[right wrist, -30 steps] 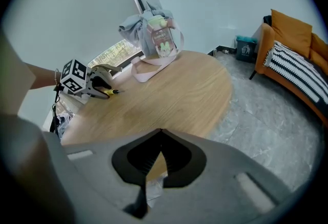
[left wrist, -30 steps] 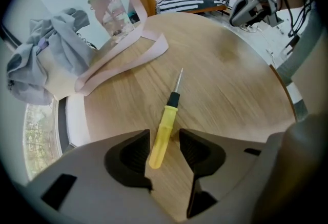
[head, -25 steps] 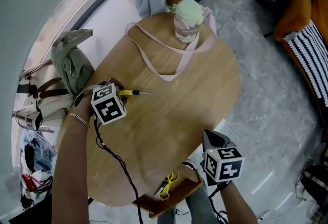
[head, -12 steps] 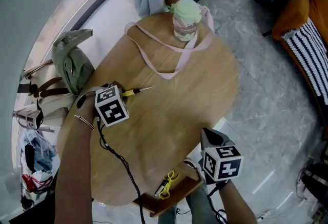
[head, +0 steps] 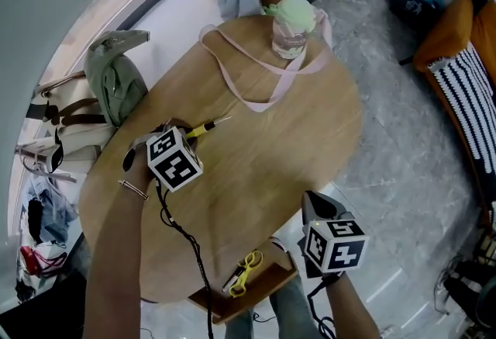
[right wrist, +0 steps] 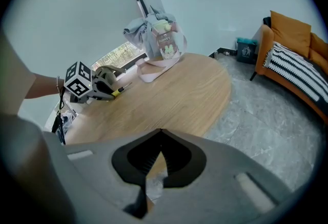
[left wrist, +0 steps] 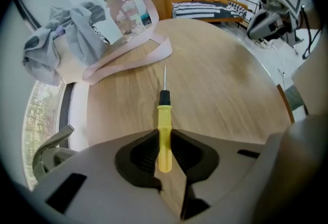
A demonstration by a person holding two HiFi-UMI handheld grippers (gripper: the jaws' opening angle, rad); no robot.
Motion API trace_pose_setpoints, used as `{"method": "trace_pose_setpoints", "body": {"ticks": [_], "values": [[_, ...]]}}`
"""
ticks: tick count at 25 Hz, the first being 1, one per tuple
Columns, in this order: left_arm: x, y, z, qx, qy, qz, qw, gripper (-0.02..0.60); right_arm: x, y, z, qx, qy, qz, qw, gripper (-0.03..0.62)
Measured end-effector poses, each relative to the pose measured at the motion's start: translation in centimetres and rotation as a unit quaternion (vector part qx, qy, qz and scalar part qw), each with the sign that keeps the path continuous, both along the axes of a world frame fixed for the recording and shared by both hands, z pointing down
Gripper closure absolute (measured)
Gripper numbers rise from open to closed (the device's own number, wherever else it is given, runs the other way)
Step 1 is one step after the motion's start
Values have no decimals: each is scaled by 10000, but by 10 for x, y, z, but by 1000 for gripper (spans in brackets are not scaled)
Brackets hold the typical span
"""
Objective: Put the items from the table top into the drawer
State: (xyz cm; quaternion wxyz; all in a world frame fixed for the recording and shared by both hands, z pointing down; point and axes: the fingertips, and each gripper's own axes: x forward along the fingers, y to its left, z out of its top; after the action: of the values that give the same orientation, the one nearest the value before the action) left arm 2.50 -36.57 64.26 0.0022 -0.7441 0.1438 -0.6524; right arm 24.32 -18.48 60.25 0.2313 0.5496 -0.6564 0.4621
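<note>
The oval wooden table [head: 294,143] lies bare across its middle and right side, with a pink bag [head: 293,27] at the far end and the open drawer [head: 260,292] jutting from the near edge. The right gripper [right wrist: 160,133] hangs just off that near edge, jaws together on nothing. Near the left rim, the left gripper [head: 184,134] has just been closing its jaws, which pinch the yellow screwdriver [left wrist: 164,120] by its handle.
</note>
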Motion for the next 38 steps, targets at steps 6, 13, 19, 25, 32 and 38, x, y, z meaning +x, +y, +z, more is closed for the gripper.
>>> {"method": "trace_pose_setpoints", "body": {"ticks": [6, 13, 19, 25, 32, 38], "values": [[3, 24, -8, 11, 225, -216, 9995, 514, 6, 4, -6, 115, 76, 97, 9999, 589], [-6, 50, -20, 89, 237, -868, 9959, 514, 8, 18, -14, 160, 9, 424, 9990, 589], [-1, 80, -33, 142, 619, -1663, 9840, 514, 9, 33, -23, 255, 43, 560, 9981, 589], [-8, 122, -49, 118, 1081, -2424, 9641, 514, 4, 58, -31, 306, 21, 712, 9970, 589], [-10, 178, -85, 151, 1770, -3148, 9324, 514, -8, 93, -35, 329, 72, 703, 9970, 589], [-13, 248, -101, -169, 2085, -3506, 9129, 514, -25, 126, -45, 305, 32, 758, 9967, 589]]}}
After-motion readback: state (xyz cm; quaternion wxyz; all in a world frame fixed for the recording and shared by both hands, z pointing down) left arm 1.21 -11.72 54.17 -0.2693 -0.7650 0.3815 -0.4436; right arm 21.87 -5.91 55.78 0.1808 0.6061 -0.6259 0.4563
